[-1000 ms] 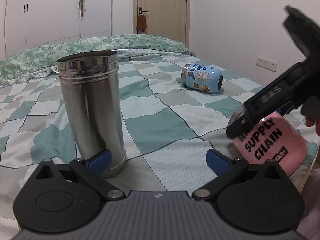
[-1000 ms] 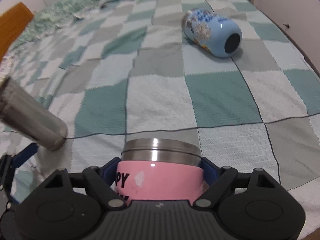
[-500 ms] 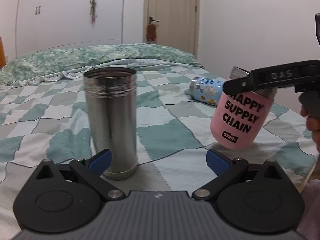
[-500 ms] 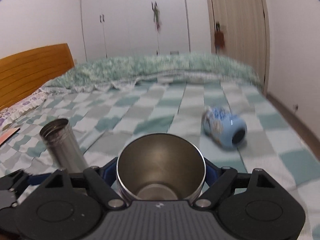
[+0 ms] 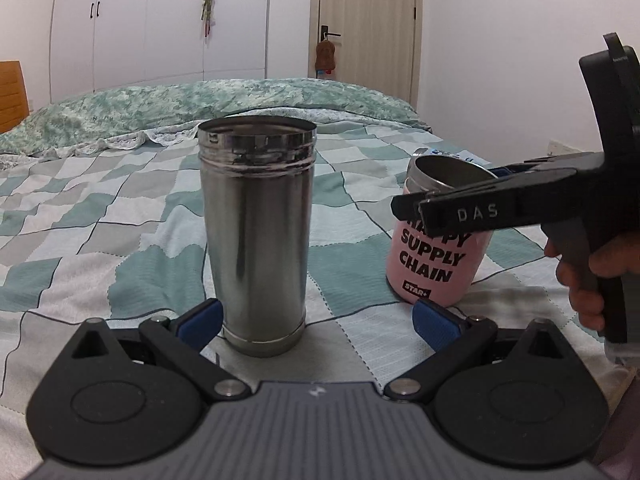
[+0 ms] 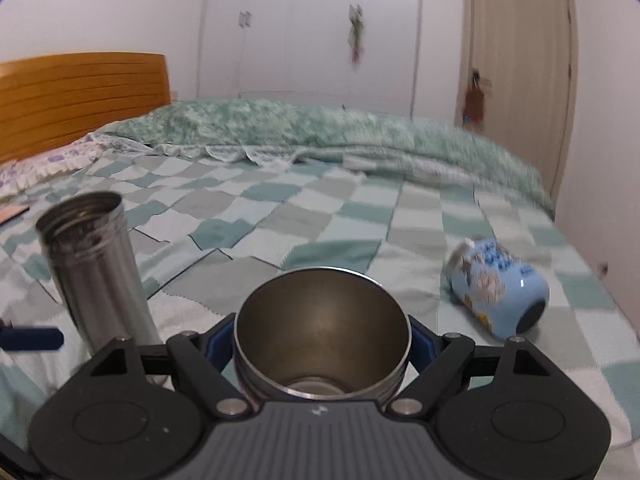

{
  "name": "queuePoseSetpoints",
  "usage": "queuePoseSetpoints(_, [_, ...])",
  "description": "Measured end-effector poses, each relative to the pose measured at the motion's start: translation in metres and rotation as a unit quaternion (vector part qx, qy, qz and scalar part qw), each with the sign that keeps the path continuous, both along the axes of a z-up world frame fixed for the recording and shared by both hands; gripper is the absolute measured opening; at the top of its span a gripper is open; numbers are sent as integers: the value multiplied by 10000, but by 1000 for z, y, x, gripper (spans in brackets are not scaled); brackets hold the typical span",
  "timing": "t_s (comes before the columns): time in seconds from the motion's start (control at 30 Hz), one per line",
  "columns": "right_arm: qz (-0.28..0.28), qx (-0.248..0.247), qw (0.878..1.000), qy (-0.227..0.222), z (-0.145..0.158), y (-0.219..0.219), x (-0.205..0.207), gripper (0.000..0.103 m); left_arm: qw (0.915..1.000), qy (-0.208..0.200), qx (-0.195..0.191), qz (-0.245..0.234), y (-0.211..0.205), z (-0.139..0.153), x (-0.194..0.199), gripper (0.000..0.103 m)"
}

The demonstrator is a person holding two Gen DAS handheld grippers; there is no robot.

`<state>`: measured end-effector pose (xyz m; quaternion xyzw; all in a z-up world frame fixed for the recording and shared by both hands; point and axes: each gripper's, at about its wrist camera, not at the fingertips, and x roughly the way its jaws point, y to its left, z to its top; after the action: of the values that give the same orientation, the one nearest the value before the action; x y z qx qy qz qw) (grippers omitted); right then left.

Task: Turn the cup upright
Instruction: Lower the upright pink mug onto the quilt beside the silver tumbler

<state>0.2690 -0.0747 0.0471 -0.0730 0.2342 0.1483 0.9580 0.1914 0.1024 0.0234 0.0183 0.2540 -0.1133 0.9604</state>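
Observation:
My right gripper [image 6: 320,340] is shut on the pink "Happy Supply Chain" cup [image 5: 436,248], gripping it near the steel rim. The cup stands mouth up, slightly tilted, its base on the checked bedspread [image 5: 120,240]; its open mouth [image 6: 322,340] fills the right wrist view. My left gripper [image 5: 316,320] is open and empty just in front of the tall steel tumbler [image 5: 258,236], which stands upright and also shows in the right wrist view [image 6: 94,272]. A blue cartoon cup [image 6: 498,296] lies on its side further right; in the left wrist view it is mostly hidden behind the pink cup.
A green patterned quilt [image 5: 200,108] lies across the far end of the bed. A wooden headboard [image 6: 80,96] is at the left. White wardrobes [image 5: 160,20] and a door [image 5: 366,20] stand behind. The wall is close on the right.
My right gripper has turned the pink cup from lying on its side to mouth up and lowered it onto the bedspread. The left gripper stayed open by the steel tumbler.

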Motion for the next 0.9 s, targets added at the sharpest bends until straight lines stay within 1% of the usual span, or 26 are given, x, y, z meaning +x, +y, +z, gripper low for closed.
queuePoseSetpoints(0.17, [19,-50,9999,-133,-3,4,-4,83,10000,-37,20,-1,-1,1,-1,103])
queuePoseSetpoints(0.3, [22,22,10000,-69,1,-1,-3,84,10000,-47,60,-2,-2,2,-3,103])
queuePoseSetpoints(0.37, [31,117,9999,14,3,-4,-3,92,10000,-65,57,3,-3,3,-6,103])
queuePoseSetpoints(0.4, [28,165,9999,-4,5,-6,-5,101,10000,-70,57,22,-3,4,-8,103])
queuePoseSetpoints(0.43, [32,206,9998,-52,7,-8,-8,103,9999,-80,55,34,-3,4,-10,103])
queuePoseSetpoints(0.5, [56,258,9996,-121,11,-12,-16,103,9999,-115,51,78,-4,7,-16,103])
queuePoseSetpoints(0.67, [130,403,9985,-343,26,-29,-46,103,9994,-302,-47,184,-8,19,-40,103])
queuePoseSetpoints(0.8, [149,550,9963,-645,37,-53,-85,103,9981,-548,-158,252,-18,30,-67,103])
queuePoseSetpoints(0.9, [95,566,9942,-910,38,-72,-119,103,9969,-689,-245,292,-27,35,-86,103])
